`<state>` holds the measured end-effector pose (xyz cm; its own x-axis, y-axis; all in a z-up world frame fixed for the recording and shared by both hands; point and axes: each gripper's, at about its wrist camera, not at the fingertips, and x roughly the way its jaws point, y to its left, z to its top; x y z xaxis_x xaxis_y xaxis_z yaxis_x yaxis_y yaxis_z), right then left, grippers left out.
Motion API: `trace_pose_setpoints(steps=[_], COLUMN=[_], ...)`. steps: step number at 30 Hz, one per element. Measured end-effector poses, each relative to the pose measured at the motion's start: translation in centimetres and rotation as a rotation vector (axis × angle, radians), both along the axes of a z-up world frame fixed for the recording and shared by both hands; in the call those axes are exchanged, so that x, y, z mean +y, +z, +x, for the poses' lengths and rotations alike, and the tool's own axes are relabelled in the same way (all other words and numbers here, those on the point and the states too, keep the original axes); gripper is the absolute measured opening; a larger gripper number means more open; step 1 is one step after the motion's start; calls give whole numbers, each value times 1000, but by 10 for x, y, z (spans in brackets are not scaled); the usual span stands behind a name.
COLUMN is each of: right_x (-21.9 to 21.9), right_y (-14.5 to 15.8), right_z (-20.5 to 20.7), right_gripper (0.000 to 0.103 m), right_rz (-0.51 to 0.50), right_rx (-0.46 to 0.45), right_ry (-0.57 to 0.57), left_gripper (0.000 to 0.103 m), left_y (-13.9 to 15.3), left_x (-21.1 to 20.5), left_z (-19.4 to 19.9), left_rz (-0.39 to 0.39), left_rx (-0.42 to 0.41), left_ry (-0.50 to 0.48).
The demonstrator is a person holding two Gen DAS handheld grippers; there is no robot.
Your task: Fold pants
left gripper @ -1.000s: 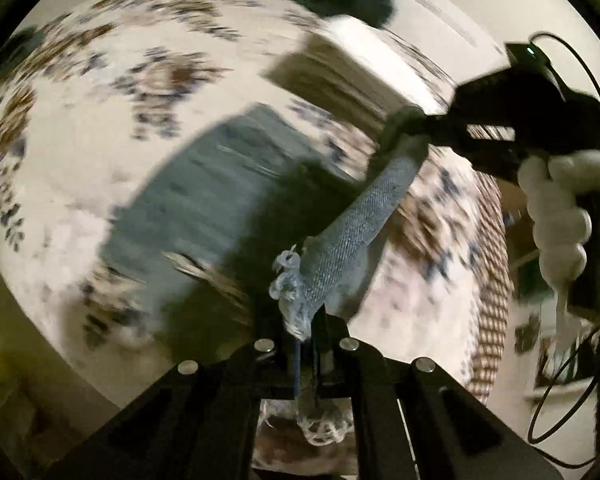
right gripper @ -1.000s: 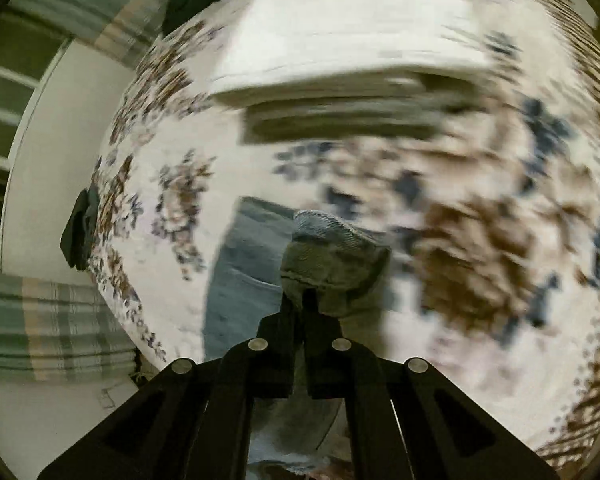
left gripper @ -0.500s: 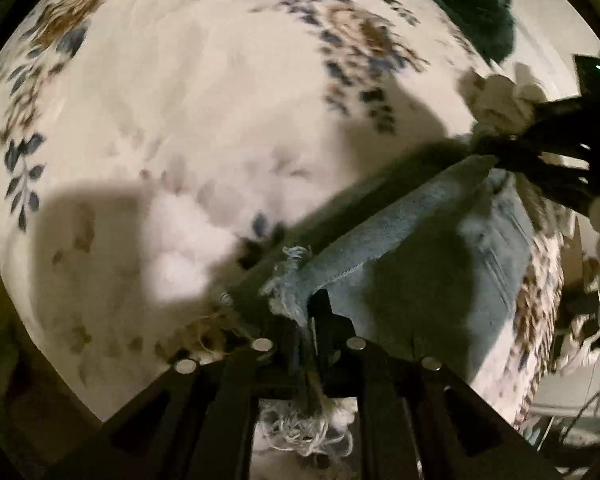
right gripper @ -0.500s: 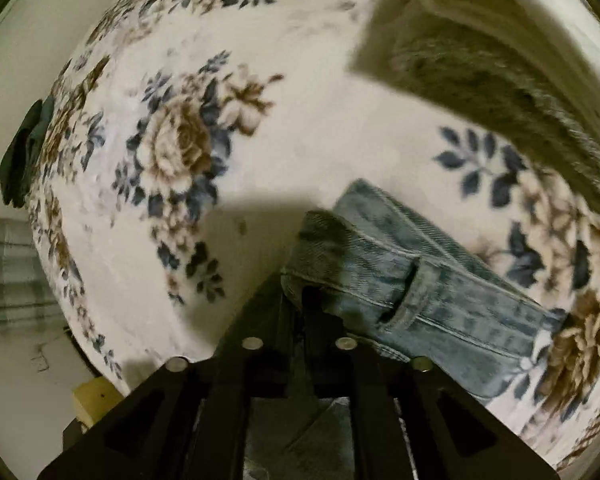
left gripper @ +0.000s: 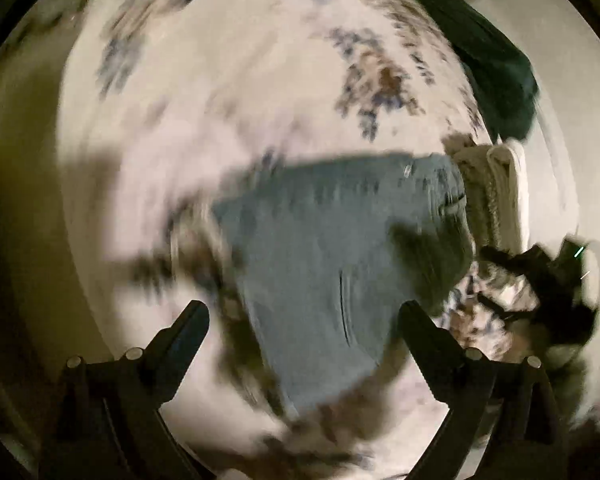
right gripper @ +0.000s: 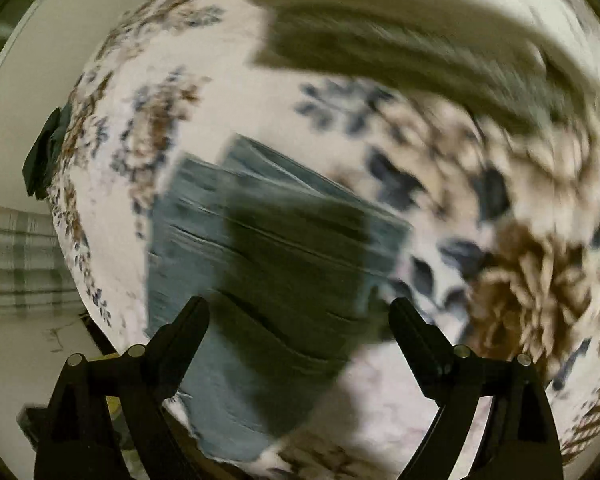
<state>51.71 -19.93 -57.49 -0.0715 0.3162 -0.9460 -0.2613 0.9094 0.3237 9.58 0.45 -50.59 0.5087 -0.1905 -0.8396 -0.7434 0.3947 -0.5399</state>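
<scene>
On the floral bedspread [left gripper: 228,92] the jeans [left gripper: 328,264] are lying in a flat folded block, just beside a pale folded stack [left gripper: 496,184]; both views are blurring. Left tool [left gripper: 302,320] and right tool [right gripper: 298,316] are both hanging above the denim, fingers spread wide, gripping nothing. Denim is likely handling heavy and limp, not slippery; the thick seamed edges are probably offering the surest hold.

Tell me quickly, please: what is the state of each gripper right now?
Left gripper: open, holding nothing; the folded jeans lie on the floral blanket.
Right gripper: open, holding nothing, above the jeans.
</scene>
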Motion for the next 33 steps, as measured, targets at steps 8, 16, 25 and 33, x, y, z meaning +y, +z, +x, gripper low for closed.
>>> trace_pose_setpoints(steps=[8,16,25,33], right_x=[-37,-40,-53,-96], right_y=[-78,-84,-84,-44], right_z=[24,29,22,-31], right_gripper=[90,75,33,26], right_rz=[180,307,340,398], right_rx=[143,125,108,124], right_ry=[-66,-20,-76,-191], left_gripper=[97,97,27,26], left_y=[-55,-99,-87,-69], left_x=[-82,-83,-41,-7], left_z=[-18,6,13,18], left_rz=[-227,-433,-368,-284], left_rx=[41,-70,-225,-216], left_ry=[167,477,721,504])
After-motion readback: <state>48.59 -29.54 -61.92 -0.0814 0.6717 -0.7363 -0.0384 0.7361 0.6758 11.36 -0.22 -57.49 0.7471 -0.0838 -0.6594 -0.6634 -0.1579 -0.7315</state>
